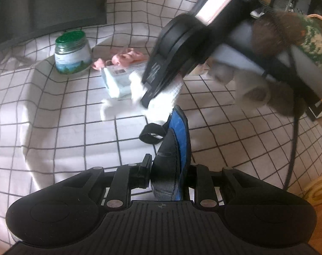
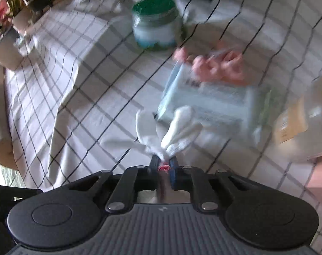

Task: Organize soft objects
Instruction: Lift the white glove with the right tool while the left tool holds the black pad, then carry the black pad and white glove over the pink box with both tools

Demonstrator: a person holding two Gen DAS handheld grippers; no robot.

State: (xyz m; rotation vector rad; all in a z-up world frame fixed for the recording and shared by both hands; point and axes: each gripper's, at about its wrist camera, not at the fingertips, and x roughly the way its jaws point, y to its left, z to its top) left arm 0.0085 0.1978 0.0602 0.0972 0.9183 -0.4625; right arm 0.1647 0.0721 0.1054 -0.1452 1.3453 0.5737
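A: We have the white knitted sock (image 2: pixel 171 131) pinched at its middle in our right gripper (image 2: pixel 164 166). Its fingers are nearly together on the fabric, and a small pink-red bit shows in the slit between them.

B: The sock's two soft, rounded ends fan out away from the gripper in a V, toward the pale blue plastic-wrapped rectangular packet (image 2: pixel 205 104). One end lies against the packet's near edge.

A: From our left wrist view the right gripper (image 1: pixel 158 85) comes in from above, its tips down on the same white sock (image 1: pixel 165 102), just in front of that packet (image 1: pixel 118 80).

B: Our left gripper (image 1: pixel 169 159) looks closed: the black finger and the blue-padded finger (image 1: pixel 183 140) sit pressed together with nothing between them.

A: Beyond the packet lies a crumpled pink fabric piece (image 2: pixel 216 63), touching its far edge. Further off, on the packet's left, stands a squat glass jar with a green screw lid (image 2: pixel 155 22), upright.

B: All of it rests on the tabletop's white cloth with a thin black grid (image 2: pixel 65 80), wrinkled in places. The right view is motion-blurred, so finer textures escape us.
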